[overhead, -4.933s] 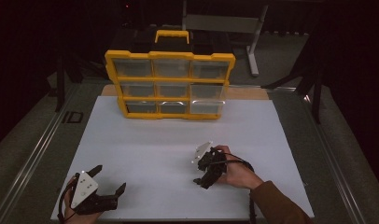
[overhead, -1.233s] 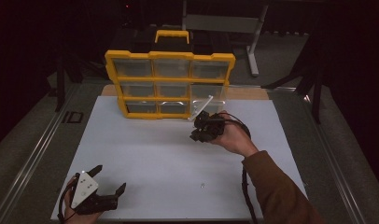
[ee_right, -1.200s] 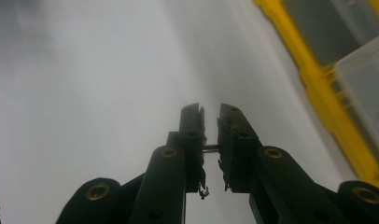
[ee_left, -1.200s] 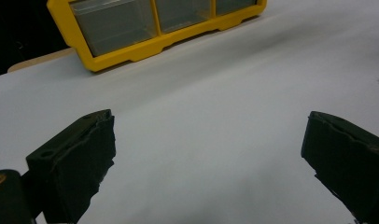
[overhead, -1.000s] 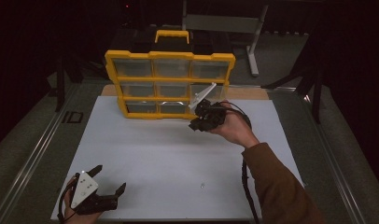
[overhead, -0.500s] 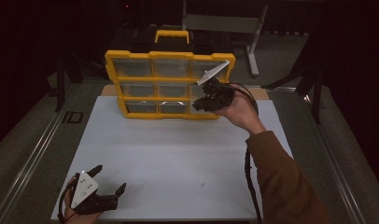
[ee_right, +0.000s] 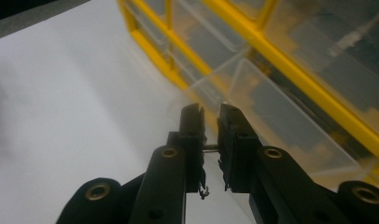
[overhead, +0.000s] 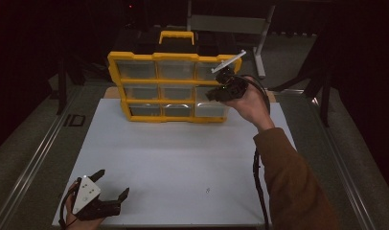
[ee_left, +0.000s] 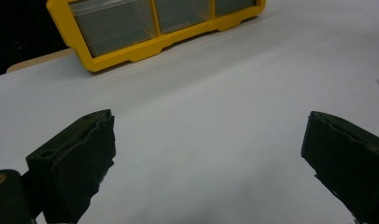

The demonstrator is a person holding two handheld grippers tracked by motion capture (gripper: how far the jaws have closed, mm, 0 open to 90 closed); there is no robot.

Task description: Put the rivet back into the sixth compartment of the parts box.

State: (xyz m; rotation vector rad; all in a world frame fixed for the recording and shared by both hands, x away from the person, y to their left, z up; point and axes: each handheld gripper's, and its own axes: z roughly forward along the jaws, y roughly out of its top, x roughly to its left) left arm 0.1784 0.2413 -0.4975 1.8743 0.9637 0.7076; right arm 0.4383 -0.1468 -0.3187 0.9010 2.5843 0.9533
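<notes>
Risen from the sheet's middle to two o'clock, the right gripper [overhead: 220,88] pinches a small screw [ee_right: 209,148] over an open drawer [ee_right: 290,135] to drop it in, while the left gripper [overhead: 108,194] rests wide open at seven o'clock.

Dim, dark surroundings; soft-focus frames (glare on the white table [overhead: 183,158]).

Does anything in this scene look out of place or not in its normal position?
Yes. One clear drawer of the yellow organizer stands pulled out on its right side, while the other drawers sit flush. A tiny metal piece also lies loose on the white table.
</notes>
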